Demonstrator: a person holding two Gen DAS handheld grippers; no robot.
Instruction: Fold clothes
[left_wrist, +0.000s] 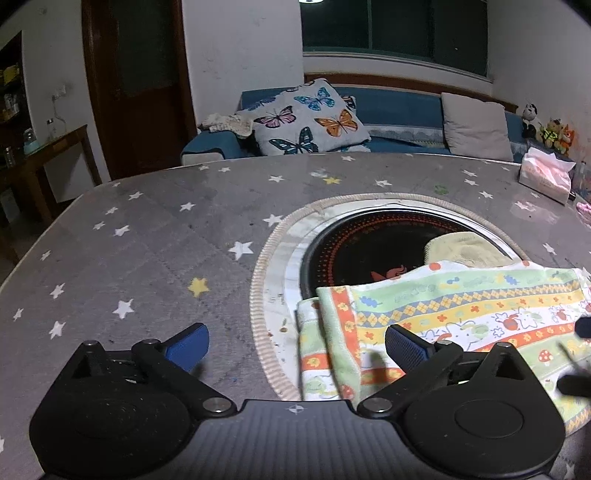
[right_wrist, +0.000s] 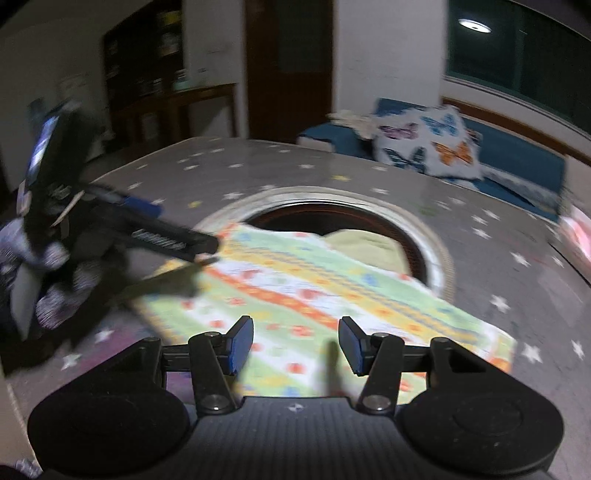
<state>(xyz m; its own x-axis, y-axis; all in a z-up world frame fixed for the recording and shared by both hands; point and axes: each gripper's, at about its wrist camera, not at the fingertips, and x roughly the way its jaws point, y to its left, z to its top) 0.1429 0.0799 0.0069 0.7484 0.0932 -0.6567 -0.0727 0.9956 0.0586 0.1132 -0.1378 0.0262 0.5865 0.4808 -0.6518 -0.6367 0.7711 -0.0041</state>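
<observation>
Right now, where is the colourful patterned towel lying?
The patterned towel lies on the star-print table, right of centre in the left wrist view, its far edge overlapping the round black cooktop beside a pale yellow cloth.

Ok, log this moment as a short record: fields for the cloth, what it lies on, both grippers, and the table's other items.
cloth: patterned towel, folded over, lying flat
support: star-print table, towel partly over the round black cooktop
under towel: yellowish cloth peeking out on the cooktop
left gripper: open, holding nothing, at the towel's left edge
right gripper: open, holding nothing, above the towel
other items: tissue pack at the table's far right
</observation>
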